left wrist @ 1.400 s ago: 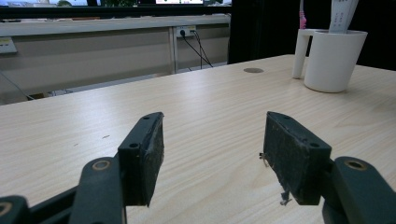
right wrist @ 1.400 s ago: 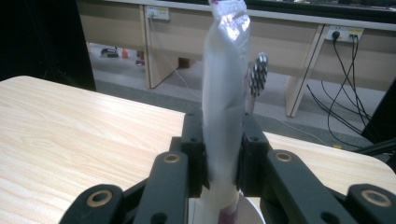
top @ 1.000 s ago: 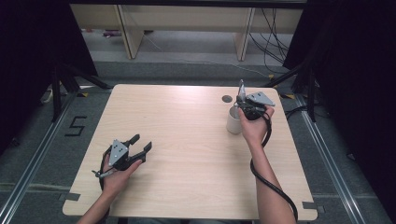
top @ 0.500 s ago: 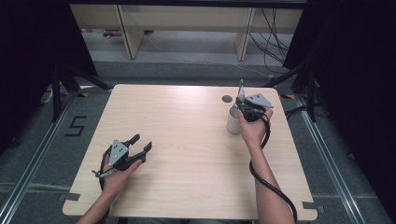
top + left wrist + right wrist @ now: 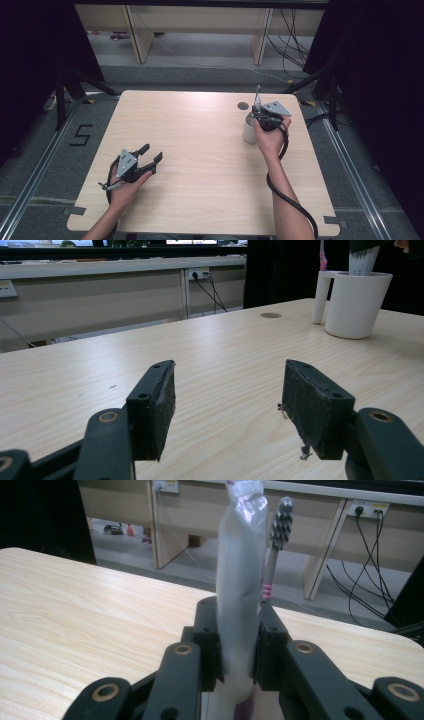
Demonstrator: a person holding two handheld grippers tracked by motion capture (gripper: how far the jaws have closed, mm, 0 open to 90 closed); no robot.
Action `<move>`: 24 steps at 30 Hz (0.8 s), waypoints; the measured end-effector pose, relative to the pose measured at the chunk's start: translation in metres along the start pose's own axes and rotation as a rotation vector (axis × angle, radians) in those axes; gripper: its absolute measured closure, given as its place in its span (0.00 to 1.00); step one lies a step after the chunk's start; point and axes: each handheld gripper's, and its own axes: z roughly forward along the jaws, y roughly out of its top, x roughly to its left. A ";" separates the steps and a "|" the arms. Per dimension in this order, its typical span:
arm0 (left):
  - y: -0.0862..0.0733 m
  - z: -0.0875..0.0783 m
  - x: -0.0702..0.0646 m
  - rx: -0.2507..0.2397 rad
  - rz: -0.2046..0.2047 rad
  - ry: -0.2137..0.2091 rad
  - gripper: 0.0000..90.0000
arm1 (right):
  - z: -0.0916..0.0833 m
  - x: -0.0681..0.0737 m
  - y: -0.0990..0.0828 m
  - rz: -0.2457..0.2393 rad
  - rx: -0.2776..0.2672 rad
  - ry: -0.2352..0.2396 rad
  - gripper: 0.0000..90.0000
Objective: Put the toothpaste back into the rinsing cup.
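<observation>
Table: pale wood, on grey floor.
Left gripper: lay low, jaws spread, empty.
Right gripper: upright, pinched toothpaste tube over white cup.

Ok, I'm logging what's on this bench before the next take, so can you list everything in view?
Table: one, light wood, centre of the high view.
Cup: one, white with a handle, far right part of the table.
Toothpaste tube: one, silvery white, upright, clamped between the right gripper's jaws above the cup.
Toothbrush: one, grey bristles with pink bands on the handle, upright just behind the tube.
Round hole: one, dark, in the tabletop beyond the cup.
Floor mark "5": one, black, left of the table.
Left gripper: one, black, jaws apart, near left of the table.
Right gripper: one, black, shut on the tube.
</observation>
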 end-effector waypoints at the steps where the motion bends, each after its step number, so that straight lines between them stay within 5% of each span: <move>1: 0.000 0.000 0.000 0.000 0.001 0.000 0.42 | -0.001 0.000 0.000 -0.001 0.004 0.000 0.85; 4: 0.000 0.000 0.000 0.000 0.001 0.000 0.42 | -0.002 0.001 -0.001 0.034 0.007 -0.003 0.85; 7: 0.000 0.000 0.000 0.001 0.002 0.000 0.42 | -0.002 -0.002 0.000 0.004 0.012 0.001 0.84; 12: 0.000 0.000 0.000 0.002 0.003 0.000 0.42 | -0.005 0.000 0.000 0.033 0.025 0.004 0.84; 24: 0.000 0.000 0.000 0.003 0.004 0.000 0.42 | -0.008 -0.003 0.000 0.009 0.031 0.017 0.83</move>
